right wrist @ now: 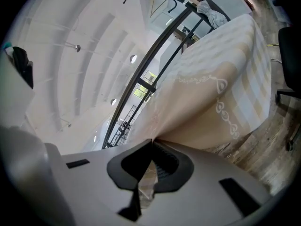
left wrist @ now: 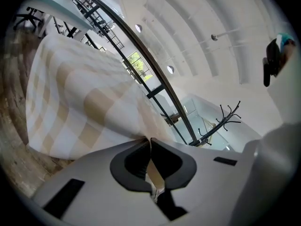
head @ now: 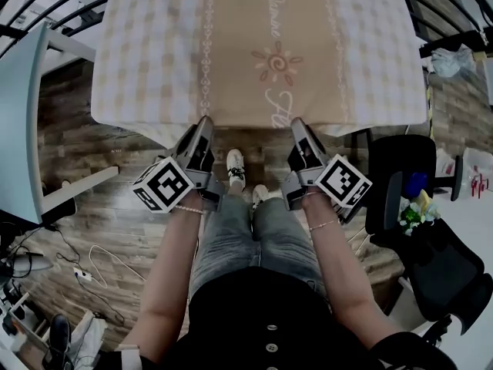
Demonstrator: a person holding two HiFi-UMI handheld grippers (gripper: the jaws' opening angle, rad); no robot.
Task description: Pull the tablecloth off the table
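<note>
Beige checked fabric, one tablecloth point(head: 262, 52), drapes a single desk that it seemingly hides entirely, its near hem pinched by two sets of closed jaws, left gripper point(head: 204, 122) and right gripper point(head: 297, 124).

The person wears a black garment point(head: 266, 322) with a row of small pale round buttons point(head: 269, 328) down the front, faded blue-grey denim jeans point(head: 231, 241) and white lace-up shoes point(head: 236, 165) with dark laces. A string of pale beads point(head: 187, 209) circles the left wrist and a thin chain bracelet point(head: 323, 225) the right. The left gripper point(head: 204, 122) and the right gripper point(head: 299, 124) are grey moulded shells with dark ribbed jaws, each bearing a white cube point(head: 162, 185) printed with black square markers.
</note>
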